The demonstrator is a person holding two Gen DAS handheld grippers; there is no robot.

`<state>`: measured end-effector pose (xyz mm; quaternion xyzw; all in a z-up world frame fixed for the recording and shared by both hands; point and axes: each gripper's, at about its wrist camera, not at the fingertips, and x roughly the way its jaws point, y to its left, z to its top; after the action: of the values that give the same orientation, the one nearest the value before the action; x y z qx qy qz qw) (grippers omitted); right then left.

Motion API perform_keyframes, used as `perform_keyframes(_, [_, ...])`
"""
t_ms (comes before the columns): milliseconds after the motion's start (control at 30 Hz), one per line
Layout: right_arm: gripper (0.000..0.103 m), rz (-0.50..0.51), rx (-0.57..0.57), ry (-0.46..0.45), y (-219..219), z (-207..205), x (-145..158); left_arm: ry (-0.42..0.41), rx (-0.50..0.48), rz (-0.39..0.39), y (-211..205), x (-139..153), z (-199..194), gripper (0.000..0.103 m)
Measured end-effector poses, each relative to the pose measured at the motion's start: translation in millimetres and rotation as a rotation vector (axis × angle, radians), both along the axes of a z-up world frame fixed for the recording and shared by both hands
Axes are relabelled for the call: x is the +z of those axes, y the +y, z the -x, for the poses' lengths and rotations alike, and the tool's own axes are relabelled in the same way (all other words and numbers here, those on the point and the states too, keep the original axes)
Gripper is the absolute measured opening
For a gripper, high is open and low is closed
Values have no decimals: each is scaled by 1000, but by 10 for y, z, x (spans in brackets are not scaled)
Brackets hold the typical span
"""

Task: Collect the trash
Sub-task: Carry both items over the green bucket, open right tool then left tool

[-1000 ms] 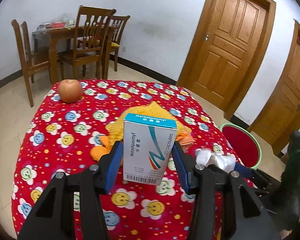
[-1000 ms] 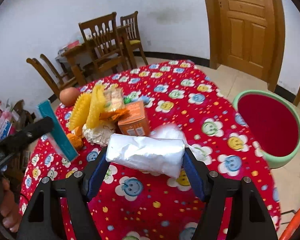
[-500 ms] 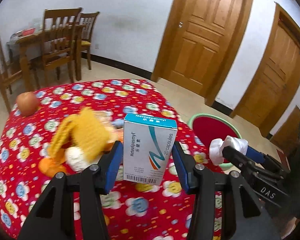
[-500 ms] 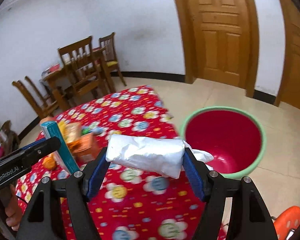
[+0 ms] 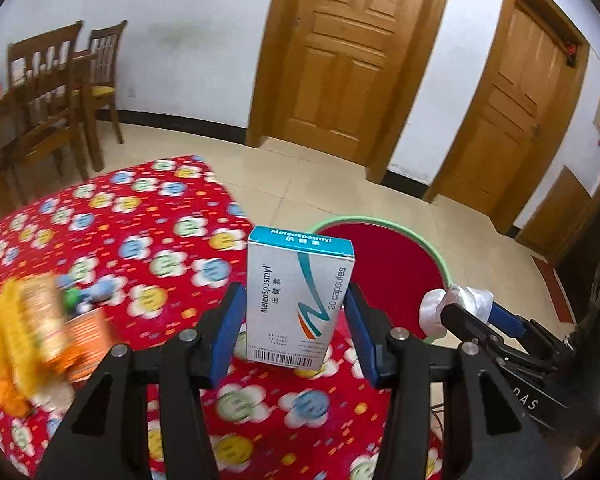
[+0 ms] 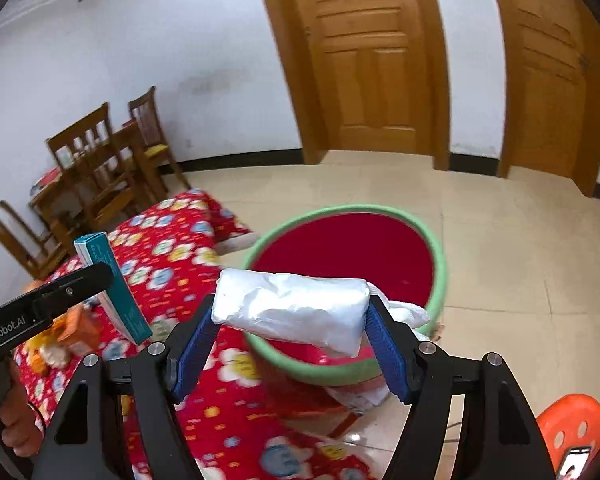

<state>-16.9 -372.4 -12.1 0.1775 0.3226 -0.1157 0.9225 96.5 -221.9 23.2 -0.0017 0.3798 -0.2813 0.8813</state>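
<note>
Here the worktop [image 5: 100,240], under a red cloth with smiley flowers, fills the near left of both views, and the red bin with a green rim [image 6: 440,264] stands on the tiled floor just beyond its far right corner. Blurred leftovers, among them an orange carton [image 5: 88,332] and something yellow and ribbed [image 5: 4,336], lie at the worktop's left.

The left hand-held gripper [image 5: 296,320] is clamped on an upright white-and-teal medicine box [image 5: 300,300], held over the worktop's right edge with the bin behind it. The right hand-held gripper [image 6: 292,328] is clamped across a white plastic-wrapped packet [image 6: 296,312], which hangs near the bin's near rim.

The likely trouble is a miss at the rim. The packet lies wide across the jaws with one end sagging, so releasing it before it is well over the red opening could let it tip off the green edge onto the floor. The two hand-held grippers are near each other; crowding the bin together could knock the box loose.
</note>
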Motion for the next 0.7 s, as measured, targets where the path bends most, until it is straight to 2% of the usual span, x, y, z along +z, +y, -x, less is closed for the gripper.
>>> perform_keyframes(300, [74, -31, -59, 57, -387, -247, -318, 33, -47, -14, -437, -180, -142, 51])
perform_keyframes(700, [78, -62, -67, 61, -434, -384, -390, 50, -39, -32, -513, -283, -244, 51])
